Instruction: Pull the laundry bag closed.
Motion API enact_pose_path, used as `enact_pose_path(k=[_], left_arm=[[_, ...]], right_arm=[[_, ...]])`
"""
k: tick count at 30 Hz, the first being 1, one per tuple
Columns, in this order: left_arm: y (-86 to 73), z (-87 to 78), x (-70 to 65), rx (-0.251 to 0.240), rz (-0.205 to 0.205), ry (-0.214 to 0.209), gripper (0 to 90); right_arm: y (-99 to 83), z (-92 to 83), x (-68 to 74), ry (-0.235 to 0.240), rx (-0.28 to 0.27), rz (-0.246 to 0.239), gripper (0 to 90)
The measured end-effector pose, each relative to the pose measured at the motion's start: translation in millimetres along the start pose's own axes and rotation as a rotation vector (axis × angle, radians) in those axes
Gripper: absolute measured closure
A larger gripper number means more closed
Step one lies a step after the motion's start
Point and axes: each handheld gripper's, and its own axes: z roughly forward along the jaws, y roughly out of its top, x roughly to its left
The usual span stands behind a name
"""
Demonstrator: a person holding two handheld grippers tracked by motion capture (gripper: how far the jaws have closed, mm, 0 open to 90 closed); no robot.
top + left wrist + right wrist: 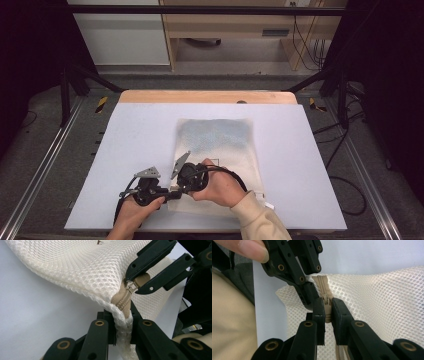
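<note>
Two grips are set: left gripper (122, 327) clamped on the bag (82, 267) corner, right gripper (327, 312) closed on the zipper pull (326, 302); the corner should be held taut beside the pull.

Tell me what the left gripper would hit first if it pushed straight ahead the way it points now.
Probably the right gripper: it sits just ahead, jaws closed on the zipper pull. The left gripper is already clamped on the mesh bag's corner, though depth is hard to judge.
</note>
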Motion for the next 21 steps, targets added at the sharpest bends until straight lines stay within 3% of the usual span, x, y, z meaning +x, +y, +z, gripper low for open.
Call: enact_pose_path(k=[21], left_arm=[[1.1,-0.1,-3.1,0.007,0.02,-0.001,82.7]], right_arm=[[-6.4,-3.0,2.6,-0.002,-0.008,0.008,82.0]])
